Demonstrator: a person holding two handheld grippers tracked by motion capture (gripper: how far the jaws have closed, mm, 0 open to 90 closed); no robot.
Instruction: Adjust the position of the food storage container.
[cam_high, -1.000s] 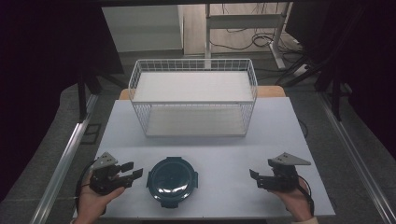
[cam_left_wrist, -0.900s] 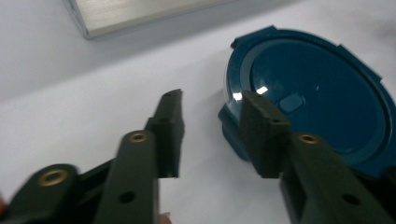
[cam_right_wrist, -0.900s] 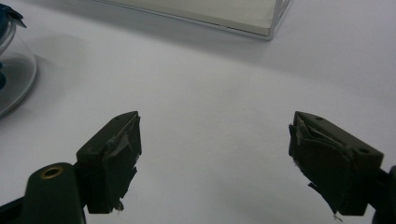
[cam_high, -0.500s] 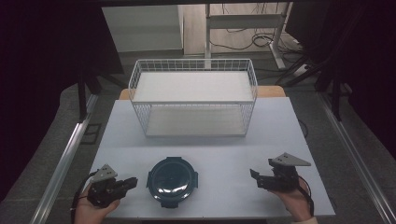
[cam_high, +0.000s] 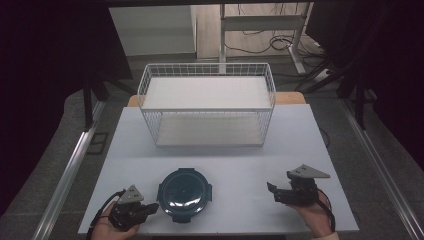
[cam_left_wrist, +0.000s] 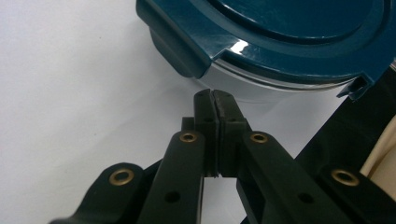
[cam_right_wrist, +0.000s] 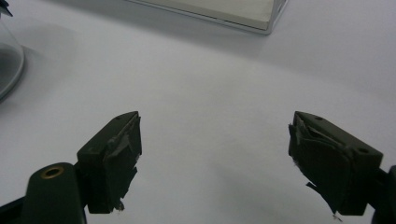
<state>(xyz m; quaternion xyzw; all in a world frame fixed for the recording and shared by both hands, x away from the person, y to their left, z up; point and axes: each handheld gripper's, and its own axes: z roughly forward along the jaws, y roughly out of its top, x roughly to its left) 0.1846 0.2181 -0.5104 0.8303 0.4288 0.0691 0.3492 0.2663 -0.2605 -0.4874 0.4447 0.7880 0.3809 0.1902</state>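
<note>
A round container with a dark teal clip-on lid (cam_high: 184, 193) sits on the white table near the front, left of centre. In the left gripper view the lid (cam_left_wrist: 285, 37) looms close, its clip flap just beyond the jaw tips. My left gripper (cam_high: 152, 206) lies low at the container's left side, its jaws pressed together with nothing between them (cam_left_wrist: 215, 95). My right gripper (cam_high: 271, 191) rests at the front right, jaws spread wide over bare table (cam_right_wrist: 215, 140). A white wire basket (cam_high: 207, 107) stands at the back of the table.
The white table (cam_high: 300, 135) has dark floor and metal rails on both sides. A desk frame and cables lie beyond the basket. The basket's base corner (cam_right_wrist: 261, 18) shows ahead of the right gripper.
My left gripper has shut and dropped lower toward the table's front edge, its tips now at the container's left side. The right gripper has stayed put and open.
</note>
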